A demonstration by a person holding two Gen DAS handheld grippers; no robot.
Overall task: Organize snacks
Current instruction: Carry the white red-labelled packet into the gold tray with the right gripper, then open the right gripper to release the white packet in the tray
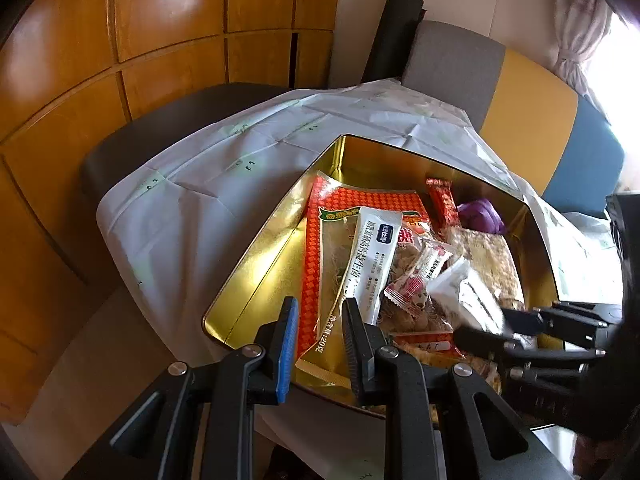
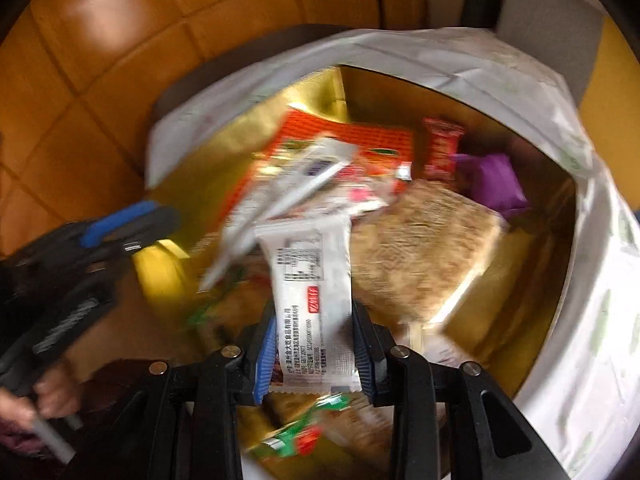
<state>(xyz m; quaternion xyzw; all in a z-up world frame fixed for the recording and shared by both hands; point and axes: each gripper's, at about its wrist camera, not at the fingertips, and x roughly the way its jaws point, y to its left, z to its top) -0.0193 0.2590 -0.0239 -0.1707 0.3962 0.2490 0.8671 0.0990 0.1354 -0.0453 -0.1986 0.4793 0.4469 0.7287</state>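
An open gold tin (image 1: 256, 264) (image 2: 532, 280) sits on a white sheet and holds several snacks. Among them are a large orange packet (image 1: 320, 248) (image 2: 360, 132), a long white sachet (image 1: 376, 256), a small red bar (image 1: 444, 200) (image 2: 440, 148), a purple packet (image 1: 480, 216) (image 2: 496, 184) and a brown cracker block (image 2: 424, 248). My right gripper (image 2: 314, 356) (image 1: 496, 326) is shut on a white printed snack packet (image 2: 312, 280) (image 1: 468, 300), held over the tin's near right part. My left gripper (image 1: 322, 336) (image 2: 136, 256) hovers open over the tin's near left edge with nothing between its fingers.
The white sheet (image 1: 192, 200) drapes over a dark table. Behind it stand a grey chair back (image 1: 452, 60), a yellow and blue cushion (image 1: 560, 120) and a wooden panelled wall (image 1: 120, 40). A hand (image 2: 52, 396) grips the left tool. The right wrist view is motion-blurred.
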